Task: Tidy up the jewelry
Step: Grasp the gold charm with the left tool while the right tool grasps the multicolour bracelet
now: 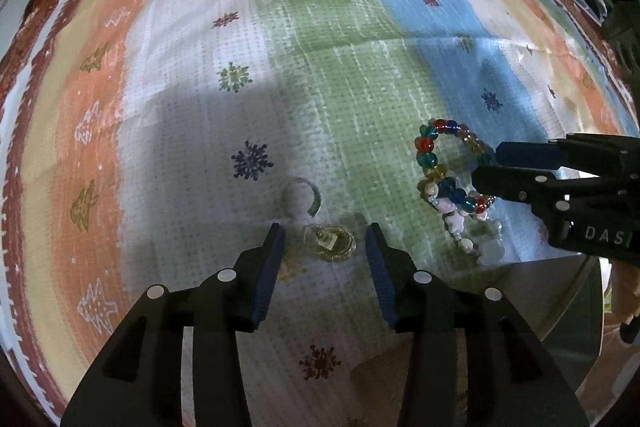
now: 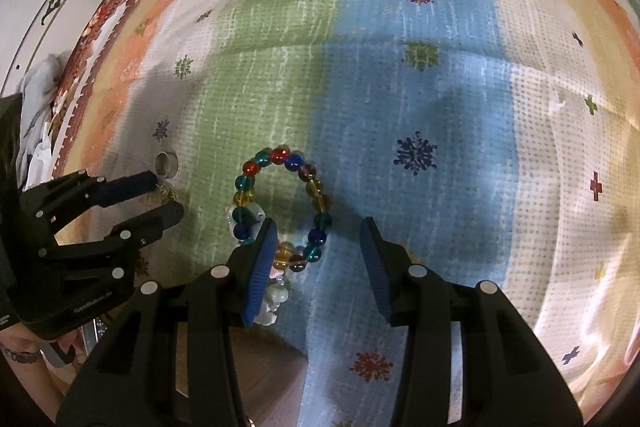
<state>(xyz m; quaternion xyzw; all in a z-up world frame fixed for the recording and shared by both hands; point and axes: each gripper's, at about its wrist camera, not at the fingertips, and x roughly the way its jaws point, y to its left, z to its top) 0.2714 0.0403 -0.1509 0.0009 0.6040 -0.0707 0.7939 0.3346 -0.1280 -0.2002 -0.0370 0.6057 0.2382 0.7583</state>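
A gold earring (image 1: 329, 242) lies on the striped cloth between the fingertips of my open left gripper (image 1: 325, 241). A silver ring (image 1: 301, 195) lies just beyond it. A multicoloured bead bracelet (image 1: 442, 163) and a white bead bracelet (image 1: 474, 233) lie to the right. In the right wrist view my right gripper (image 2: 318, 241) is open, its left finger over the coloured bracelet (image 2: 280, 203); the bracelet's near side lies between the jaws. The white bracelet (image 2: 274, 297) is partly hidden by that finger. The ring (image 2: 167, 163) and the left gripper (image 2: 160, 197) show at left.
The striped patterned cloth (image 1: 280, 67) covers the whole surface. A grey box edge (image 1: 560, 299) sits at the lower right of the left wrist view. White fabric (image 2: 40, 99) lies off the cloth's left edge.
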